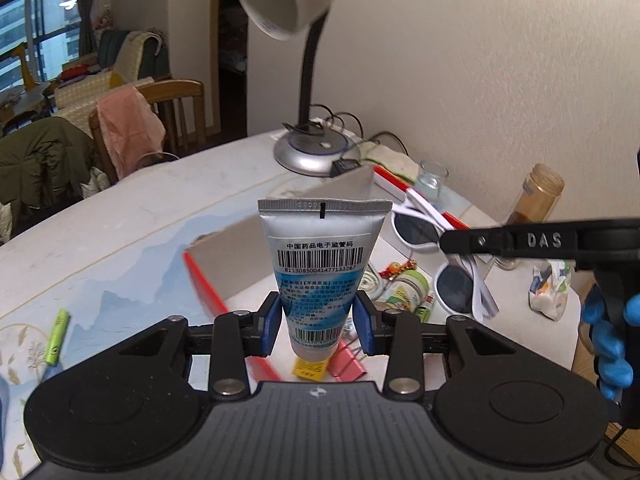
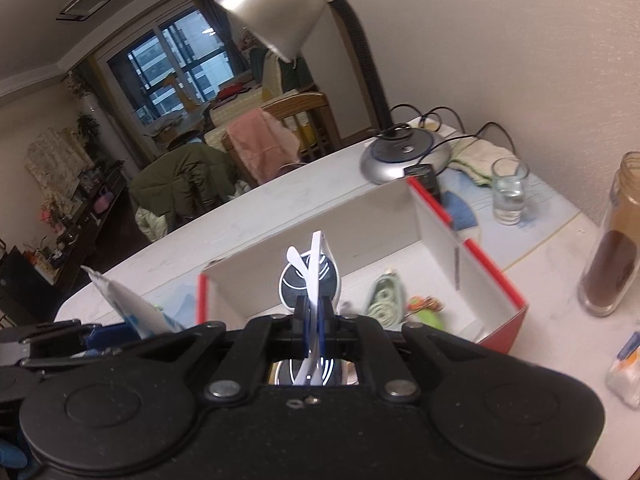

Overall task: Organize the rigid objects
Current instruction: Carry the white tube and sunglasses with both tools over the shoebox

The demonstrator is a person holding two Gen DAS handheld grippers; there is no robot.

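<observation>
Two views. Left wrist: the left gripper (image 1: 320, 320) had its jaws clamped on a tube (image 1: 320, 272) standing upright, above the box (image 1: 204, 280) near edge. Right wrist: the right gripper (image 2: 314, 320) pinched folded sunglasses (image 2: 310, 280), the box (image 2: 496, 292) lying just ahead, mid-bench.

Lamp (image 2: 384, 148) behind open-topped box (image 2: 436, 216).

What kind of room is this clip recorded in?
Likely a lived-in home dining or living area: a desk lamp on the table, a wooden chair draped with clothes, and a large window behind.
</observation>
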